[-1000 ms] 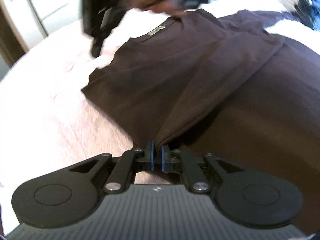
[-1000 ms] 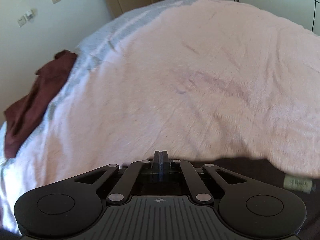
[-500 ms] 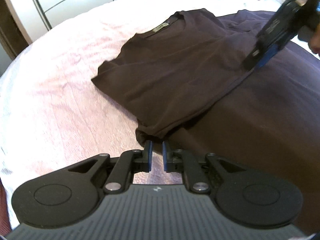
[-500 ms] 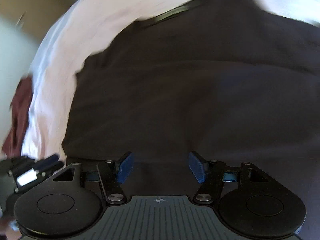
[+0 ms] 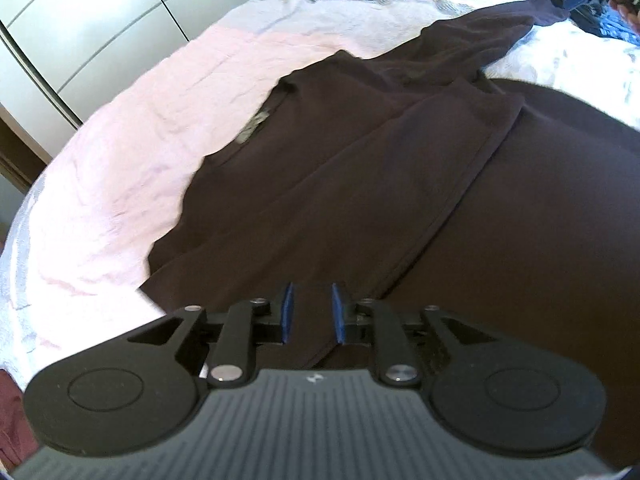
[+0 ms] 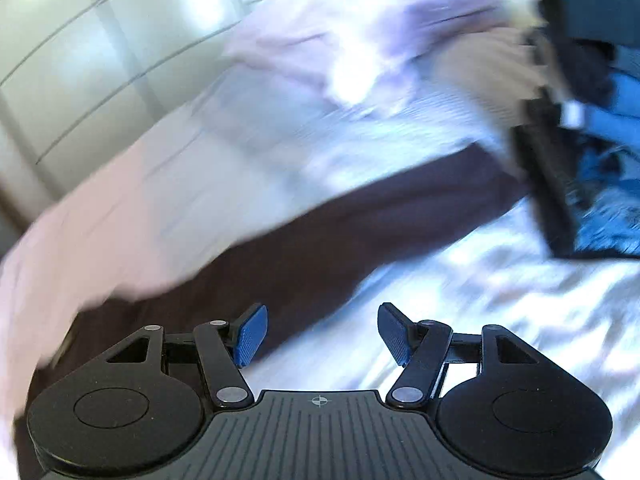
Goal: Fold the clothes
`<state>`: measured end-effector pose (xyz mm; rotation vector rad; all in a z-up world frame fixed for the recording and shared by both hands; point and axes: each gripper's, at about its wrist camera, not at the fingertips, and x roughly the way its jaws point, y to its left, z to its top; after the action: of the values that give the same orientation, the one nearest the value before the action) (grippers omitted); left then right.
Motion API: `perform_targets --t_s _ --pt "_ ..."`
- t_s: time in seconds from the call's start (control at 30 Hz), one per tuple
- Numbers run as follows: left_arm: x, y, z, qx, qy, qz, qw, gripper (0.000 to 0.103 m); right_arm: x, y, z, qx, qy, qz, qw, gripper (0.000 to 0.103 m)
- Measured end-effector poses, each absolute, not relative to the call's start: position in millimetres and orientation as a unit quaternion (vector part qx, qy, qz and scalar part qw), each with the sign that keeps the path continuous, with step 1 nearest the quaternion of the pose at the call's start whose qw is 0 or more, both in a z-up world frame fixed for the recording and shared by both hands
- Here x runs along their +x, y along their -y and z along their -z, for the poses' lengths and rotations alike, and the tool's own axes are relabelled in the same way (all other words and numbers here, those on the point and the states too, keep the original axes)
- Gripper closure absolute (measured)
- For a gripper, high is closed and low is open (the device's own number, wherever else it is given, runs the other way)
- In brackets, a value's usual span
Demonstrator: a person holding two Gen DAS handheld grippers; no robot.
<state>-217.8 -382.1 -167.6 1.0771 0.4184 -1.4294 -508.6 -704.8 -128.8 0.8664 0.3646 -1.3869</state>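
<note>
A dark brown cotton T-shirt (image 5: 360, 184) lies spread on a pale pink bedspread (image 5: 132, 152), 1 side folded over its middle, the neck label (image 5: 253, 126) showing. The left gripper (image 5: 311, 312) hovers over the folded hem with its 2 blue pads slightly apart, holding nothing. The right gripper (image 6: 320, 334) stands wide open and empty above the shirt's outstretched sleeve (image 6: 360, 216); this view is blurred. White wardrobe doors (image 5: 80, 24) stand behind the bed.
</note>
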Motion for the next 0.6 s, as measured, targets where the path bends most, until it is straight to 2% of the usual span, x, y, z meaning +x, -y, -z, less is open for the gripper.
perform_targets --t_s 0.2,0.47,0.5,0.57,0.6 --pt "-291.9 428.2 174.8 0.495 -0.164 0.625 0.581 0.081 -588.5 767.0 179.4 0.442 -0.074 0.663 0.600 0.038" --pt "-331.1 457.9 186.9 0.530 -0.138 0.637 0.542 0.079 -595.6 793.9 181.8 0.415 -0.062 0.670 0.612 0.039" --pt "-331.4 459.5 188.1 0.532 -0.139 0.636 0.542 0.079 -596.5 797.2 182.1 0.412 -0.061 0.671 0.613 0.060" --pt "-330.8 458.9 188.4 0.532 -0.139 0.632 0.547 0.079 -598.2 804.0 182.7 0.405 -0.058 0.673 0.616 0.095" --pt "-329.5 457.0 187.4 0.532 -0.138 0.630 0.549 0.079 -599.1 807.3 183.0 0.401 -0.057 0.674 0.618 0.095"
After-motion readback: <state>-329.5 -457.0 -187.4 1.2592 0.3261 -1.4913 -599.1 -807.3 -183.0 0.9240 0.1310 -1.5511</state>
